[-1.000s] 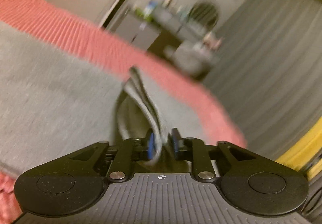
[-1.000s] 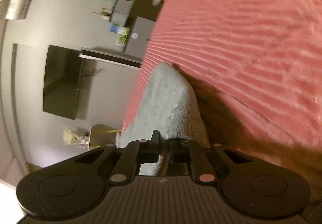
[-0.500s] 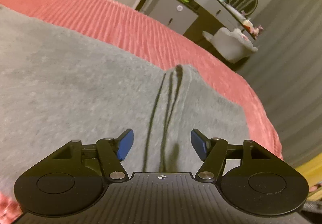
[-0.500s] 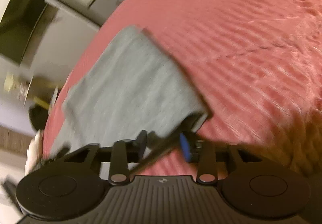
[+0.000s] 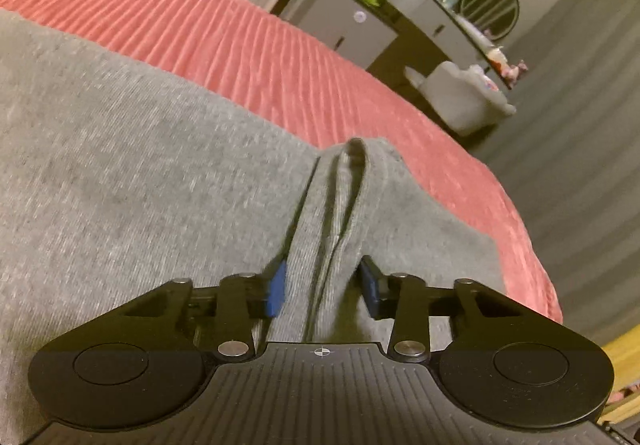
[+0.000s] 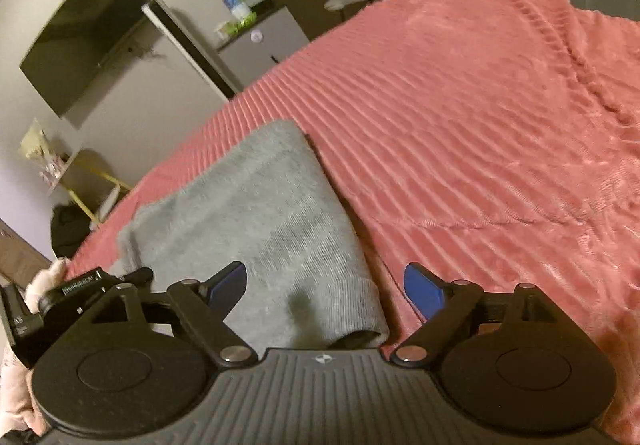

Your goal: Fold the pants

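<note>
Grey pants [image 5: 120, 185] lie spread on a red ribbed bedspread [image 5: 240, 45]. A raised fold [image 5: 332, 225] of the cloth runs away from me, between the blue pads of my left gripper [image 5: 322, 287]. Its jaws are closing on that fold, and a thin dark gap still shows at the right pad. In the right wrist view, a folded end of the grey pants [image 6: 248, 213] rests on the bedspread [image 6: 480, 125], its ribbed cuff [image 6: 360, 309] toward me. My right gripper [image 6: 326, 285] hovers over that cuff with jaws opening wide and pads clear of the cloth.
Beyond the bed's far edge stand a grey cabinet [image 5: 352, 29] with bottles on top and a pale armchair [image 5: 464, 97]. A dark screen [image 6: 80, 37] hangs on the wall. A hand on a black gripper body [image 6: 76, 289] shows at the left edge.
Left gripper let go of the cloth edge, opened wide, sank over the spread pants and is narrowing around a fold. Right gripper released the pants end, which dropped onto the bed, and rolled upright.
</note>
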The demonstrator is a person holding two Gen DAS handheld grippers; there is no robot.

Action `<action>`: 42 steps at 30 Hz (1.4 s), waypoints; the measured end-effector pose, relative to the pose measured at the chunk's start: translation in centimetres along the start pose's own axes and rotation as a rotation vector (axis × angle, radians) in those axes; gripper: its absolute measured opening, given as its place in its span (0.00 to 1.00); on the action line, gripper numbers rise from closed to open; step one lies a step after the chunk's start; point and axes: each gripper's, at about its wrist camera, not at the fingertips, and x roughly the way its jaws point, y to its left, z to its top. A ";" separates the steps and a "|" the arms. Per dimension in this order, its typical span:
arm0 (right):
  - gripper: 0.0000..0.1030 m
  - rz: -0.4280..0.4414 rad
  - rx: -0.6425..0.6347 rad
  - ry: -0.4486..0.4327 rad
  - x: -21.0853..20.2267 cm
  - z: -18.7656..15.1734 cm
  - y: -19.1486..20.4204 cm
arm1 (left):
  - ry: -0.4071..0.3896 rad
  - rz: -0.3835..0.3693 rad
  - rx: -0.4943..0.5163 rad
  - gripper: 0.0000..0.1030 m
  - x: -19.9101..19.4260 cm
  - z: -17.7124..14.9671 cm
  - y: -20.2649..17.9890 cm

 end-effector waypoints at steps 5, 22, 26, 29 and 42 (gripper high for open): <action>0.84 -0.029 0.016 0.012 0.3 -0.1 0.0 | -0.010 0.025 0.069 0.25 -0.1 0.0 -1.1; 0.84 -0.076 -0.006 -0.006 -0.4 -0.5 0.0 | -0.060 0.037 0.089 0.10 -3.5 1.0 -2.0; 0.84 -0.082 -0.014 -0.006 -0.5 -0.5 0.1 | -0.111 0.074 0.058 0.01 -4.7 1.5 -1.1; 0.84 -0.091 -0.021 0.002 -0.4 -0.5 0.2 | -0.159 0.073 0.009 0.02 -6.1 2.2 0.7; 0.86 -0.081 -0.034 -0.015 -1.0 -0.6 0.4 | 0.110 -0.053 -0.008 0.49 -0.8 -0.1 1.2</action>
